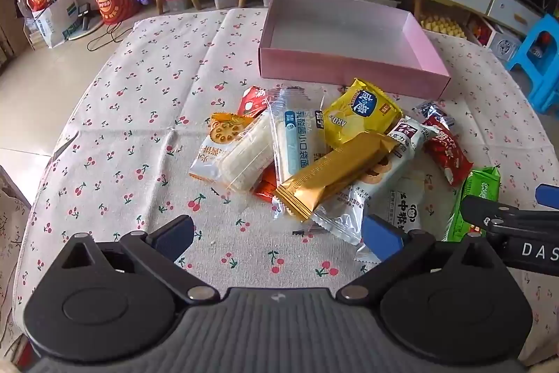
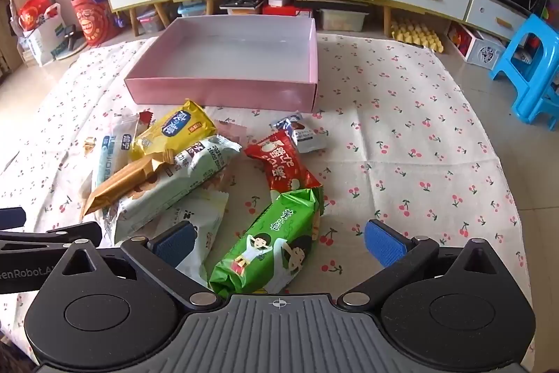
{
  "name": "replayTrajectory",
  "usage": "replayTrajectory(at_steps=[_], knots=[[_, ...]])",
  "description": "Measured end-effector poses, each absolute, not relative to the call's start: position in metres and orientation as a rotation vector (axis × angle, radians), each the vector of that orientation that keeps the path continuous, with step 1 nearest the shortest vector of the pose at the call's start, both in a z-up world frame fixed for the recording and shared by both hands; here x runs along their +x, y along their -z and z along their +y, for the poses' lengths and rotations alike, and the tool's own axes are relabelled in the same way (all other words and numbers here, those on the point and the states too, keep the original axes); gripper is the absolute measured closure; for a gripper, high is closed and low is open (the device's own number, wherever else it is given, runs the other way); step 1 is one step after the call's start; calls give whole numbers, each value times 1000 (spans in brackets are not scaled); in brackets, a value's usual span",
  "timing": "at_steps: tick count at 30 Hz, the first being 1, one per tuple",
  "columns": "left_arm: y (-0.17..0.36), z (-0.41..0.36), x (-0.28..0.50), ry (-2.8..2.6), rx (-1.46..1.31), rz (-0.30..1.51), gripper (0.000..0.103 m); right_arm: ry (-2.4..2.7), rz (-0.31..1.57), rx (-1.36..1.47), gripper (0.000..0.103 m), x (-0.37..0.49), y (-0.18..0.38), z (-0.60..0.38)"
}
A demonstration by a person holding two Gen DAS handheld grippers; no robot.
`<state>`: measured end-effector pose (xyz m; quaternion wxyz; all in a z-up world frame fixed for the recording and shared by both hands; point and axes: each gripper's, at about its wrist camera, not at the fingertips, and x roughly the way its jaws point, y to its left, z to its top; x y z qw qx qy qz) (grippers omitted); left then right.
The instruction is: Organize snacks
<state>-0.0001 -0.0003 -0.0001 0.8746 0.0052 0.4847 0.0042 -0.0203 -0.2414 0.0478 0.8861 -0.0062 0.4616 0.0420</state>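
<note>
Snack packets heaped loosely on a counter (image 1: 139, 100) under a white cloth printed with red cherries, just in front of a shallow pink box (image 2: 223, 93) with a pale, bare inside. Uppermost in the heap, a long gold packet (image 1: 335, 173) lying slantwise across a clear-and-white packet with blue lettering (image 1: 293, 135) and a white cookie packet (image 2: 174, 184). Behind these, a yellow packet with a dark blue label (image 1: 360, 114), puffed and glossy, close to the box's front wall. At the left edge of the heap, a white packet with an orange biscuit picture (image 1: 220, 145), with a clear-wrapped pale roll leaning on it. To the right, a red packet with white lettering (image 2: 286, 163), one crimped end touching a green packet with cartoon figures (image 2: 272, 250), shiny and creased. A small blue-and-white packet (image 2: 304, 131) beyond the red one, print too small to read, possibly a single sweet. Left tool (image 1: 277, 235) released, blue pads spread wide above the near edge of the heap, nothing between them. Right tool (image 2: 277, 243) likewise released, fingers wide on either side of the green packet's near end, pads clear of it.
</note>
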Motion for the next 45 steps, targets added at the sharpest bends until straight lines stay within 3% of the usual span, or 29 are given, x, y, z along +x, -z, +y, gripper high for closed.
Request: replayTrajectory(at_steps=[45], knots=[[2,4,-1,-13,8,1017,1,-88,959,-5,0,-21,-46,-240]])
